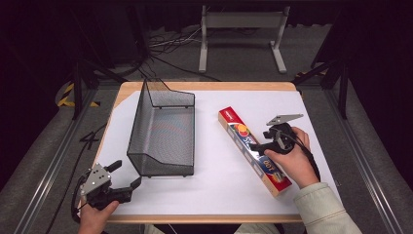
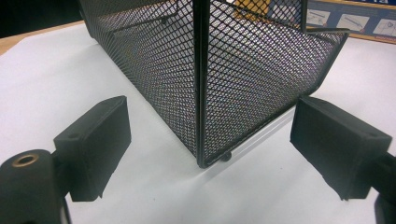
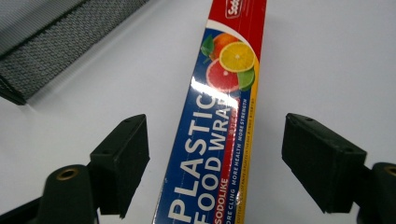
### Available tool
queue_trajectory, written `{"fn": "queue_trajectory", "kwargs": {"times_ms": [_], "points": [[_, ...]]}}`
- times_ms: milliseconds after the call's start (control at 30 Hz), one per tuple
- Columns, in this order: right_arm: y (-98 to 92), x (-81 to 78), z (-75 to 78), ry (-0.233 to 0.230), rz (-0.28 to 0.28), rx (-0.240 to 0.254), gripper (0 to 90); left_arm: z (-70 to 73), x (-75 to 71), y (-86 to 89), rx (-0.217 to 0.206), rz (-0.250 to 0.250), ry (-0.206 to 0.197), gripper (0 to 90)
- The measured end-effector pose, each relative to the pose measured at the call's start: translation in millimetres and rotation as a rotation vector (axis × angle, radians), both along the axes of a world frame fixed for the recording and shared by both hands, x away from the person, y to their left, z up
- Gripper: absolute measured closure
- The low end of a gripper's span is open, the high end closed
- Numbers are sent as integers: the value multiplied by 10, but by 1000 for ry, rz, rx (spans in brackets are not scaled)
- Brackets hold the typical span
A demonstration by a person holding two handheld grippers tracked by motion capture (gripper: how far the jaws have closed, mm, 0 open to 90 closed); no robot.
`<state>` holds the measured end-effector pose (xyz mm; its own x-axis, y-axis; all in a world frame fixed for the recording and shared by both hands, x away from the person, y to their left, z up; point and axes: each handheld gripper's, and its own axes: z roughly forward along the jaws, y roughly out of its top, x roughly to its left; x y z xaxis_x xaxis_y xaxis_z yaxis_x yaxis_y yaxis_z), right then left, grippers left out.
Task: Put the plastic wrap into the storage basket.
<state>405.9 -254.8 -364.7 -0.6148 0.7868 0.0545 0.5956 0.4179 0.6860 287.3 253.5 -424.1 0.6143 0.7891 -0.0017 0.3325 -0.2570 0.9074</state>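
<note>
1. Around the work, a black mesh basket (image 1: 163, 131) lies on its side on the left half of the white table (image 1: 214, 185), its open face turned up and its tall end toward the far edge.
2. Just off the basket's near left corner, the left gripper (image 1: 127, 175) rests at the table's near left, jaws released and wide apart with nothing between them.
3. Seen from the left gripper view, that basket corner (image 2: 201, 158) stands straight ahead of the gap, apart from both pads.
4. Beyond the table's far edge, a grey metal stand (image 1: 241, 29) and loose cables (image 1: 165, 48) lie on the floor.
5. Nothing lies between the box and the basket but bare table.
6. On the right half, the wrap box (image 1: 253, 148) lies flat and slanted, its red end far and left, its other end near and right, well apart from the basket.
7. It is long and narrow: blue face, white "PLASTIC FOOD WRAP" lettering, citrus fruit picture (image 3: 231, 63), red ends, yellow edge.
8. Over the box's middle, the right gripper (image 1: 258, 146) hangs with jaws released, straddling the box; neither pad touches it.
</note>
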Motion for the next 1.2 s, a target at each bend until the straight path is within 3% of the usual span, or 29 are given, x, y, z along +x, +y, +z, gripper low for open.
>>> {"fn": "queue_trajectory", "kwargs": {"times_ms": [200, 533, 1000, 1200], "points": [[53, 58, -135, 60, -26, -34, 211, -6, 4, -1, 2, -1, 1, 131], [145, 95, -336, 116, -26, -109, 219, -10, 8, -2, 2, 1, 1, 131], [259, 97, -456, 182, -12, -248, 292, -10, 8, 3, 3, 1, 2, 131], [285, 91, -460, 187, -37, -256, 335, 1, 22, -9, -1, 2, -2, 131]]}}
